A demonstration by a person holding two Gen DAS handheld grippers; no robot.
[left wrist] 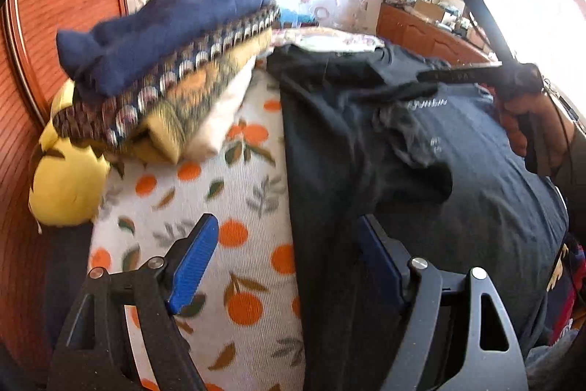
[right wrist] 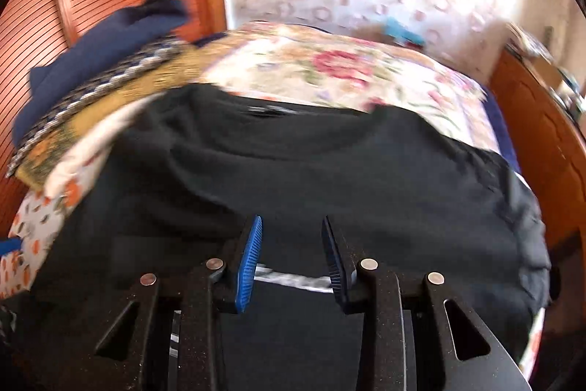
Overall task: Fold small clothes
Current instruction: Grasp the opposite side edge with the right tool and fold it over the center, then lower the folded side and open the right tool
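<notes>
A black T-shirt lies spread on a bed with an orange-print sheet; it also fills the middle of the right wrist view. My left gripper is open, its jaws wide apart over the shirt's left edge, holding nothing. My right gripper is open above the shirt, blue pads apart and empty. In the left wrist view the right gripper hovers over the shirt's upper right, held in a hand.
A stack of folded clothes with a navy piece on top sits at the bed's far left, also in the right wrist view. A yellow plush lies beside it. A wooden wardrobe stands left; a floral blanket lies beyond.
</notes>
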